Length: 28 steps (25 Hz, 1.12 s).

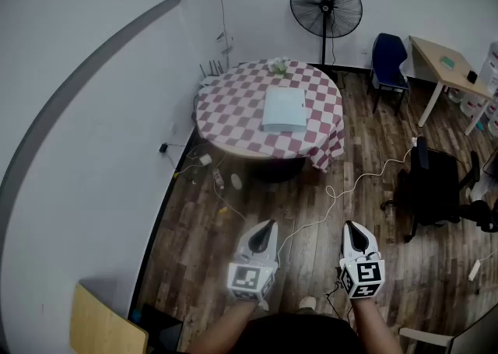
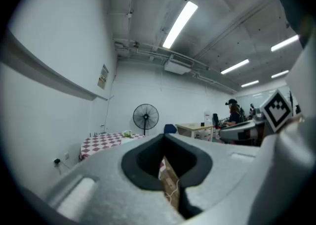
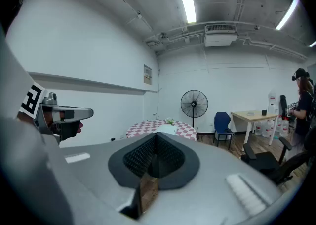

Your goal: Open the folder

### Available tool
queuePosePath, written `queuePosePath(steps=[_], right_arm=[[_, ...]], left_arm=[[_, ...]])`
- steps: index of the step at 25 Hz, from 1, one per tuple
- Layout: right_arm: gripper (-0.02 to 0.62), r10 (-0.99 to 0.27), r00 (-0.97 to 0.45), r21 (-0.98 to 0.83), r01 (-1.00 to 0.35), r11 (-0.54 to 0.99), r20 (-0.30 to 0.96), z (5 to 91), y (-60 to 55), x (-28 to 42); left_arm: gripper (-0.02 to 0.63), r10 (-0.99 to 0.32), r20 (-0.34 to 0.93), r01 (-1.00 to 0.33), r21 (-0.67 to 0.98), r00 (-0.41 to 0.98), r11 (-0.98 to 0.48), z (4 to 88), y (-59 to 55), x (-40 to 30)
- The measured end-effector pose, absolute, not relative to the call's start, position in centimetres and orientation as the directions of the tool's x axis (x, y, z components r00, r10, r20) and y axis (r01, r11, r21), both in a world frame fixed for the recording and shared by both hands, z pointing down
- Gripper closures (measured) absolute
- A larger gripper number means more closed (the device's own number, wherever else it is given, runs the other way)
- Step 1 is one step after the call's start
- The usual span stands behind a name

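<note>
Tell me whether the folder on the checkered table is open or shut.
Shut: the folder lies flat on the checkered table as one pale slab, no cover lifted or spread.

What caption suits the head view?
Left gripper and right gripper, both shut, point toward a pale flat folder on a red-and-white checkered round table.

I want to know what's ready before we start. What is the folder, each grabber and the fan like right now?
Folder: closed, lying flat on the checked table.
Left gripper: shut, nothing in it.
Right gripper: shut, nothing in it.
Fan: standing upright; spinning or not, cannot tell.
</note>
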State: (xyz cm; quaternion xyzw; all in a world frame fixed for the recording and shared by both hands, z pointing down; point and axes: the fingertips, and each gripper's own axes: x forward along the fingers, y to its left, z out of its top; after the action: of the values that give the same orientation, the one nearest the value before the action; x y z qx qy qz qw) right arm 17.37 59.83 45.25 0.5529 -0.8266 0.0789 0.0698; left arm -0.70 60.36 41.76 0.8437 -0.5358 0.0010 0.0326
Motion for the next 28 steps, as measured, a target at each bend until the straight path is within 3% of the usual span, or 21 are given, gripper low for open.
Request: queuePosePath(steps=[10,17,28], right_arm=[[0.592,-0.896,-0.412,-0.119,-0.91,0.397,0.167,46.8,57.7,21.9],[0.592,-0.88,-0.441,-0.163,-0.895,0.415,0.175,48.1,54.7,23.2],[0.592,-0.863,-0.426,-0.155,-0.904,0.398,0.269,49.7,38.8,18.3]], left_arm=[[0.603,-0.915,0.062,-0.917,-0.002,0.398,-0.399,43.4,59.2,4.7],[0.603,-0.889,0.07,-0.892,0.017,0.453,-0.453,44.0,56.0,8.2],[0.603,-0.86,0.163,-0.874,0.051,0.484,-0.483,48.0,39.4,4.0]])
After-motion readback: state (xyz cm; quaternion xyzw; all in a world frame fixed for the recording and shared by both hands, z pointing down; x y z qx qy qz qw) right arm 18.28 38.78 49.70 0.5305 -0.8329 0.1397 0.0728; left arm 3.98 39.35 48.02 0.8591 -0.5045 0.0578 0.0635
